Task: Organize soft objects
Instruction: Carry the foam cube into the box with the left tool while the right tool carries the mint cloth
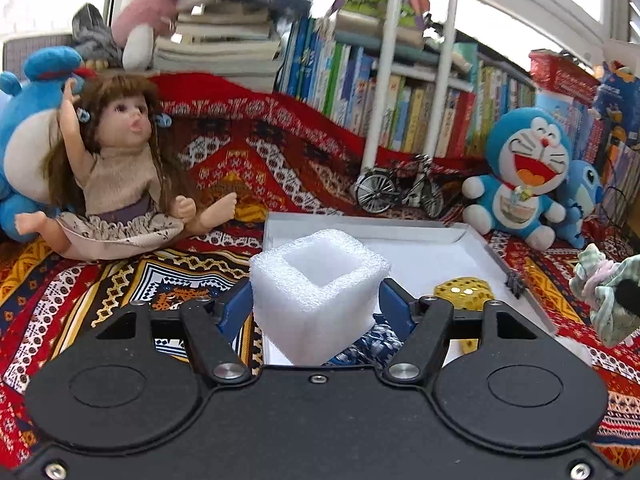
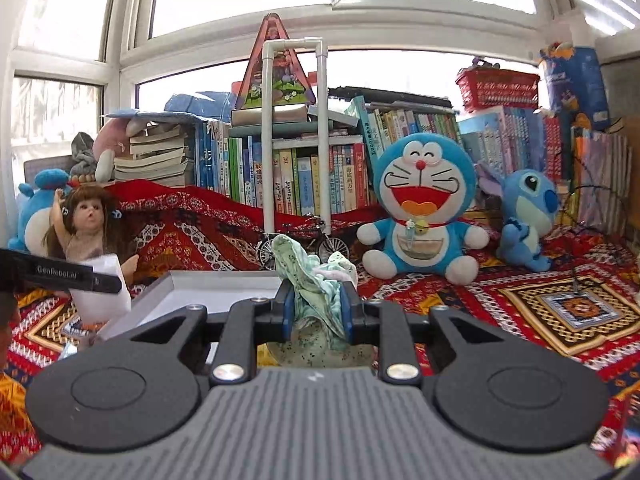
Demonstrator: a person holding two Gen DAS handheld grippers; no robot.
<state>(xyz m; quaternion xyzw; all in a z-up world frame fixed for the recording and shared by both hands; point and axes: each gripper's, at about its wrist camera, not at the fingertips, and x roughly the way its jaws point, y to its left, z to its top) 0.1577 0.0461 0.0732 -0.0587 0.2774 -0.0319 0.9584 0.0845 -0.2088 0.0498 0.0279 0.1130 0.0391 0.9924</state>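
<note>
My left gripper (image 1: 316, 300) is shut on a white foam block (image 1: 318, 284) with a square hollow, held above the near left corner of a shallow white box (image 1: 424, 240). In the box lie a gold dotted soft piece (image 1: 464, 290) and a blue patterned cloth (image 1: 374, 342) under the block. My right gripper (image 2: 318, 308) is shut on a bunched pale green cloth (image 2: 316, 280) with a pink band, held right of the box (image 2: 192, 284). That cloth shows at the right edge of the left wrist view (image 1: 604, 292). The foam block also shows in the right wrist view (image 2: 104, 286).
A doll (image 1: 116, 172) sits left of the box on the patterned rug (image 1: 120, 280). A Doraemon plush (image 2: 424, 208) and a blue Stitch plush (image 2: 524, 216) sit at the right. A small toy bicycle (image 1: 400, 192) and a white pipe frame (image 2: 296, 132) stand behind the box, before shelves of books.
</note>
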